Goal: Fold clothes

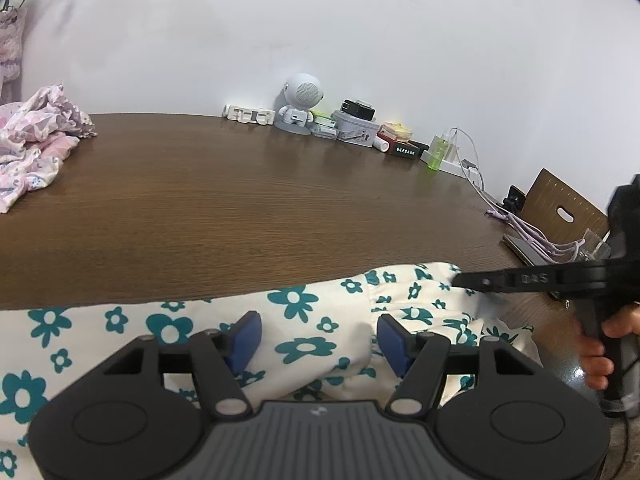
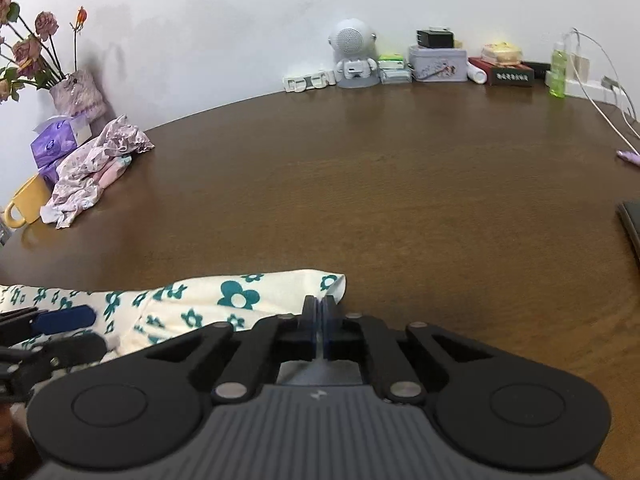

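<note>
Between closed right fingers (image 2: 308,312): floral garment (image 2: 240,296)

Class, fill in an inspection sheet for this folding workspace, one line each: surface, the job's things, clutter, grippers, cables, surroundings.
Surface: brown wooden table, mostly bare in the middle.
Job's things: cream garment with teal flowers at the near edge; crumpled pink clothes far left.
Clutter: robot-shaped speaker, tin box, green bottle, yellow mug, tissue packs.
Grippers: left hand-held gripper open over the garment; right hand-held gripper shut on the garment's corner.
Cables: white charging cables at the right.
Surroundings: white wall, dried roses, wooden chair back.
</note>
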